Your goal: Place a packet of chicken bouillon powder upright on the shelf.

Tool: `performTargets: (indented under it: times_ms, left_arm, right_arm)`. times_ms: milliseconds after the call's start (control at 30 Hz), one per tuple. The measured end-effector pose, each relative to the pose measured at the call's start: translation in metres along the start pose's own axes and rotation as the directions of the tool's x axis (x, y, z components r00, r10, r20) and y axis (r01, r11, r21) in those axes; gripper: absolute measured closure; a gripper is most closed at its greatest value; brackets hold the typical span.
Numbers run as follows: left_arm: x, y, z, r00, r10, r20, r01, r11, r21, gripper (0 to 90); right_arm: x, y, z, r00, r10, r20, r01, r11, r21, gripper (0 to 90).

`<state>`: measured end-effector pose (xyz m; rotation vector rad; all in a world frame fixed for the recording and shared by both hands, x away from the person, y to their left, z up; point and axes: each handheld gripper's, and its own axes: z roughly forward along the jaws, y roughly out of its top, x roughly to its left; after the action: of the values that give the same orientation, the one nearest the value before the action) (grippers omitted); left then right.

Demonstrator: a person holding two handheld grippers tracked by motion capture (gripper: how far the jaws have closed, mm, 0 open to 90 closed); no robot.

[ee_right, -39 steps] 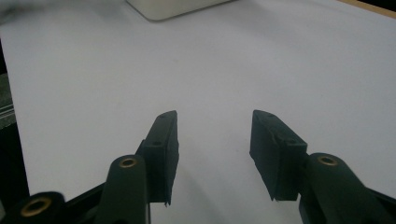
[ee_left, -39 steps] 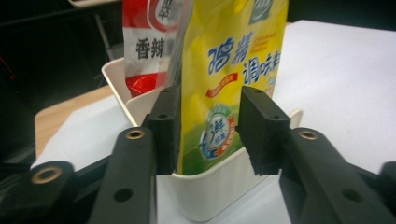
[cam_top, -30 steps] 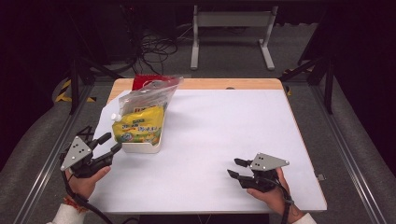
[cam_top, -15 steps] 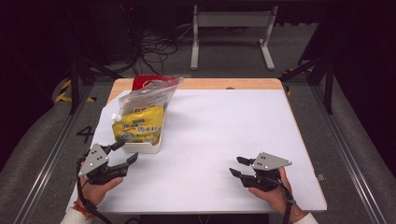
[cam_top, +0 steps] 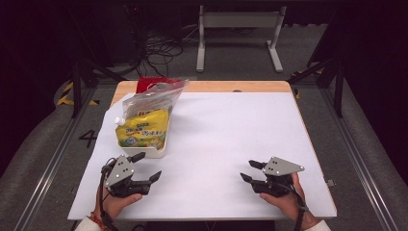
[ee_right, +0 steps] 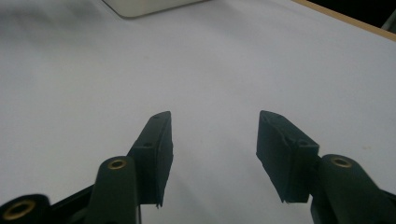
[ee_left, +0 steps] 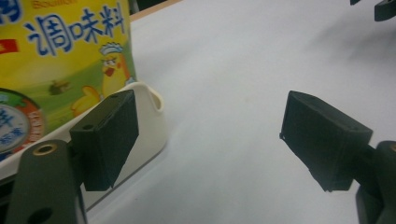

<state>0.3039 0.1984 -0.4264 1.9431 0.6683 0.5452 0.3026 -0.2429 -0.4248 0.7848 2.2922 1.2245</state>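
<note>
A yellow seasoning bag [cam_top: 143,127] stands in a white tray [cam_top: 155,152] at the table's left, with a clear plastic bag [cam_top: 154,96] leaning behind it. My left gripper [cam_top: 146,166] lies just in front of the tray. Its jaws have just been opening, they stand wide, and nothing is between them. In the left gripper view the tray's rim [ee_left: 152,116] and the yellow bag [ee_left: 65,56] sit beyond the left fingertip [ee_left: 109,135]. My right gripper [cam_top: 248,170] rests near the front right. Its jaws have just opened a little further, and only bare sheet lies between them [ee_right: 215,149].
A white sheet [cam_top: 226,130] covers the wooden table [cam_top: 231,86]. A red packet [cam_top: 146,84] lies behind the clear bag at the far left edge. A corner of the white tray [ee_right: 144,7] shows at the top of the right gripper view.
My left gripper has slid right, from beside the tray's near left corner to in front of it, and its jaws have spread wider. The right hand has stayed in place.
</note>
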Motion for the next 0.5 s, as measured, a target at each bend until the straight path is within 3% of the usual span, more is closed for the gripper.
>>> performTargets:
  times_ms: [233,367,500]
  left_arm:
    - [-0.009,0.001,0.007,0.9995,0.013,0.03,-0.014,0.9997,0.019,13.8]
    - [-0.012,0.001,0.011,0.9984,0.016,0.054,-0.017,0.9993,0.034,13.0]
    - [-0.012,0.001,0.016,0.9976,0.024,0.065,-0.028,0.9985,0.048,12.3]
  right_arm:
    - [-0.005,-0.005,-0.002,0.999,0.007,0.044,-0.008,1.0,0.024,34.6]
    - [-0.006,-0.011,-0.002,0.9942,-0.044,0.098,0.037,0.997,0.074,28.1]
    - [-0.01,-0.018,-0.006,0.9875,-0.067,0.142,0.053,0.993,0.101,22.0]
